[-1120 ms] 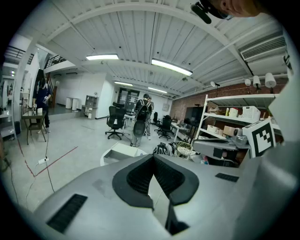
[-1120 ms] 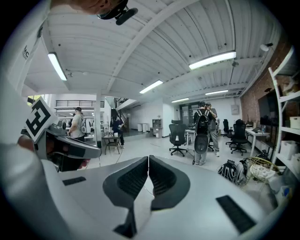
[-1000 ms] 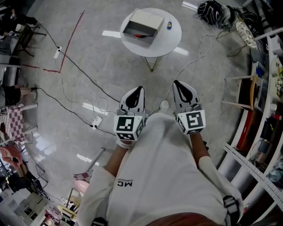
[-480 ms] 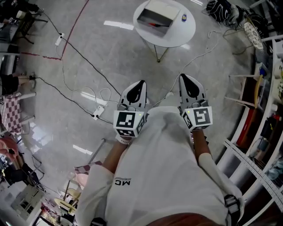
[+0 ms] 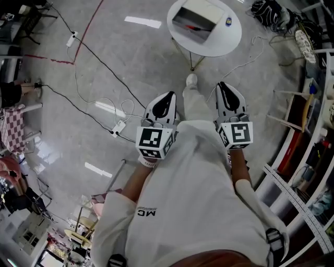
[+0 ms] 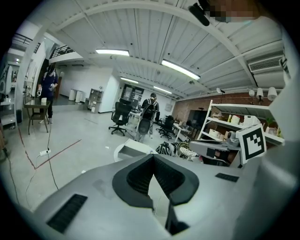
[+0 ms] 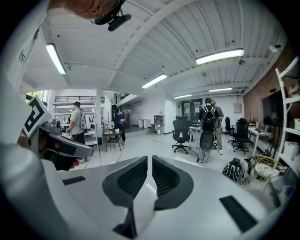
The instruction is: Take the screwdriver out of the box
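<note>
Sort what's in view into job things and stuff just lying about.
Job: open white box on round white table; red item inside, likely the screwdriver; left gripper; right gripper.
Lying about: small blue object; white power strip; black floor cables; black bag.

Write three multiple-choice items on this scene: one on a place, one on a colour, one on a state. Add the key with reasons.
1. Relative to the round white table, the box: A) stands on top; B) lies underneath; C) leans against its leg.
2. The straight floor line is: A) yellow; B) red; C) green.
3. The left gripper and right gripper are: A) both wide open; B) one shut on the box; C) both shut, empty.

Key: 1 A, the head view shows it on the tabletop. 2 B, it reads red against the grey. 3 C, each gripper view shows jaws together with nothing between.
</note>
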A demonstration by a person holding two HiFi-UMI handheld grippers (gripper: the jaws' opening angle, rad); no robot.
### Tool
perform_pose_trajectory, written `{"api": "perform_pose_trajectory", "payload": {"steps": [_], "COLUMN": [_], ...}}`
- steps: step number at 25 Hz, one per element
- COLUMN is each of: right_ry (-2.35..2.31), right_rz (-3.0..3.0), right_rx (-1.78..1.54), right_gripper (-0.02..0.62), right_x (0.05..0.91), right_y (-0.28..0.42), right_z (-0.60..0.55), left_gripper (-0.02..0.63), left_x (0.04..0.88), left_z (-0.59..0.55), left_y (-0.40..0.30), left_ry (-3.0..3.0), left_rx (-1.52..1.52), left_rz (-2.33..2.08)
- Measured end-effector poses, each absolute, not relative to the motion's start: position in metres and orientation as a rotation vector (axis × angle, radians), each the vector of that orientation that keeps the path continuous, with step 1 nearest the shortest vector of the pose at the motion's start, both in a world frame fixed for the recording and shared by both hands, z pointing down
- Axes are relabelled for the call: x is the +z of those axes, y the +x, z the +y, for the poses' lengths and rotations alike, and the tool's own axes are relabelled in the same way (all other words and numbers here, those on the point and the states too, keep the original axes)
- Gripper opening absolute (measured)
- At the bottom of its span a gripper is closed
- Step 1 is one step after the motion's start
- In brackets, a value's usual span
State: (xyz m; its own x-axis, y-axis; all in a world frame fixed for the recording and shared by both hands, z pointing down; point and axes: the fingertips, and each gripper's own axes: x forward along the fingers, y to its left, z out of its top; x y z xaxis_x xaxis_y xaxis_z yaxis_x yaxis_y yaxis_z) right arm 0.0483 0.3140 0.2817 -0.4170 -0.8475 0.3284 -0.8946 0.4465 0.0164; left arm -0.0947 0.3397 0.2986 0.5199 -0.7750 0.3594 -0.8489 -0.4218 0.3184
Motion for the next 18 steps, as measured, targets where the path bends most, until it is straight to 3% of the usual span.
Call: {"api": "perform_pose_trajectory", "payload": {"steps": [18], "right_ry": [1.306], "right_rz": [-2.485], "right_rx": [0.270], "right_gripper": [0.075], "right_x": [0.308], "right_y": [0.094], "right_z": [0.048], "left_gripper": [0.011], "left_x": [0.307], "left_z": [0.090], "left_y": [-0.050], "left_ry": [2.221], "left_rx": [0.380], "left_rz": [-1.410]}}
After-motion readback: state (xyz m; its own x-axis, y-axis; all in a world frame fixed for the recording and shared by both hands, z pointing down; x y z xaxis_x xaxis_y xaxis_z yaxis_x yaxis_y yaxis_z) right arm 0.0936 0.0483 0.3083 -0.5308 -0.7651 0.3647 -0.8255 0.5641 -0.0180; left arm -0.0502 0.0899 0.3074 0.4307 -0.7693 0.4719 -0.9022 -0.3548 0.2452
